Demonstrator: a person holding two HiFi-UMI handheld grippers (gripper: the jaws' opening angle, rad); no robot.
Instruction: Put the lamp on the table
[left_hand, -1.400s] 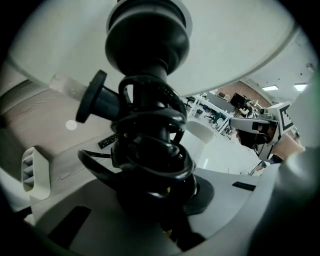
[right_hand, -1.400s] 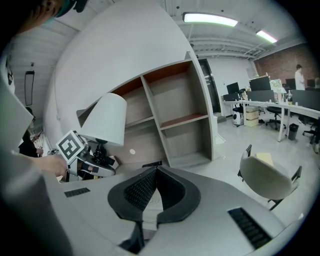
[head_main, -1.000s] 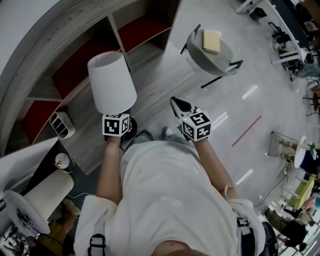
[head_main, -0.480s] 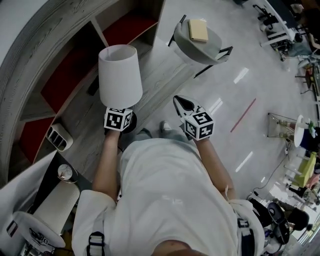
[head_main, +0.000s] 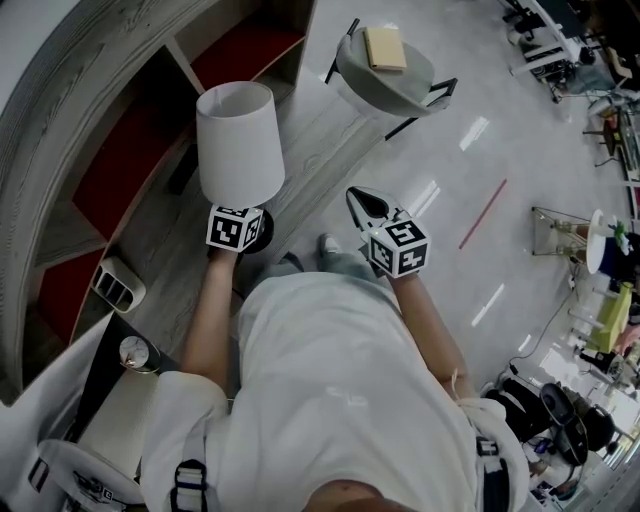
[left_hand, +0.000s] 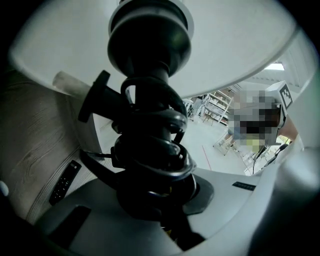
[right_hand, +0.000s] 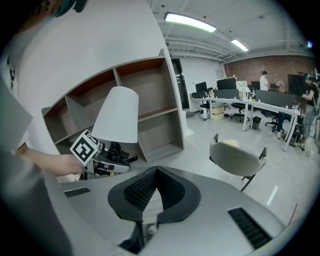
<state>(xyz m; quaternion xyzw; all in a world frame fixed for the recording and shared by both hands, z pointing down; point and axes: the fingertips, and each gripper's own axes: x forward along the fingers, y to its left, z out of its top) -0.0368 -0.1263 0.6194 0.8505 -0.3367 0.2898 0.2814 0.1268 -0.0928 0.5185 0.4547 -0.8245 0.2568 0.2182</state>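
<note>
Head view: the left gripper (head_main: 252, 232) is pinched on the dark twisted stem of the lamp (head_main: 238, 140), just under its white shade, and carries it in the air above the floor (head_main: 450, 180), beside the curved shelf unit (head_main: 120, 150) with its red-backed compartments. The left gripper view shows that stem filling the space between the jaws, with the underside of the shade above it. The right gripper (head_main: 356, 198) is near the lamp but apart from it, to its right. Its jaws are pressed together at the tips with nothing between them, as the right gripper view confirms. A grey chair (head_main: 385, 85) stands well apart from both grippers, with a yellow pad (head_main: 383, 47) lying on its seat.
</note>
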